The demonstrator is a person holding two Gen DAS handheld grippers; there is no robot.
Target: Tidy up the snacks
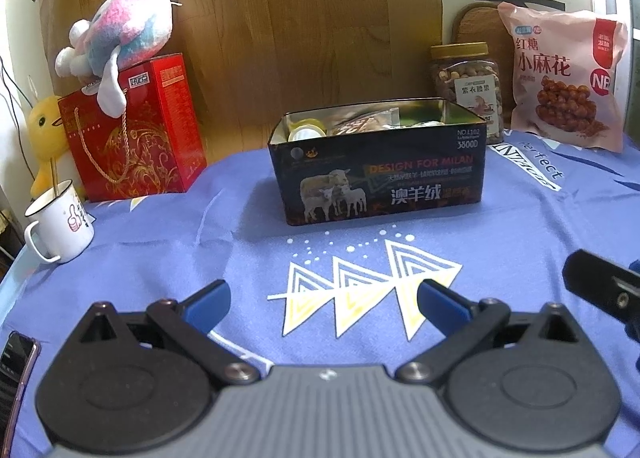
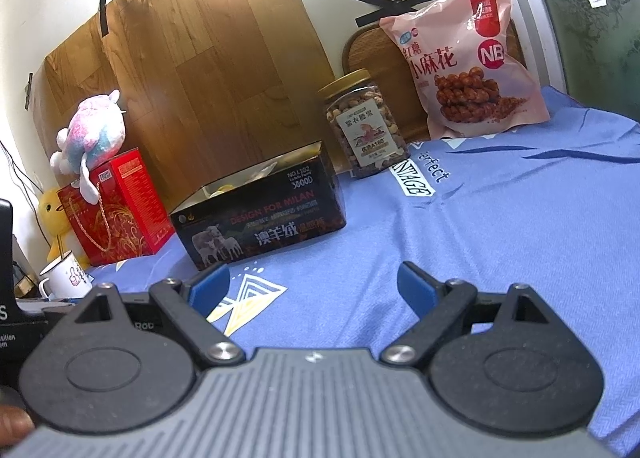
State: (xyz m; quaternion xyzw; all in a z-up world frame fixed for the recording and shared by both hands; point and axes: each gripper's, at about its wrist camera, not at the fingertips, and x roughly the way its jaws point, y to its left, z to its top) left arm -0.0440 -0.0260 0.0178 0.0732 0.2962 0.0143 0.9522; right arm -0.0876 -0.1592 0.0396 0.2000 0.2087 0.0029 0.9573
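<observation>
A: Where is the tin (image 1: 378,169)?
B: Open on the blue cloth (image 1: 160,266), snacks inside, straight ahead of the left gripper (image 1: 324,300), clear path. The right gripper (image 2: 314,288) has it forward-left.
A: Jaw state?
B: Both spread wide, empty.
A: Surroundings?
B: Nut jar (image 2: 362,125) and pink snack bag (image 2: 468,69) behind right; red box (image 1: 132,129), mug (image 1: 60,221) left.

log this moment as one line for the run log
left hand-held gripper: open, empty | right hand-held gripper: open, empty | black tin: lid off, snacks inside | nut jar, pink snack bag: outside tin
</observation>
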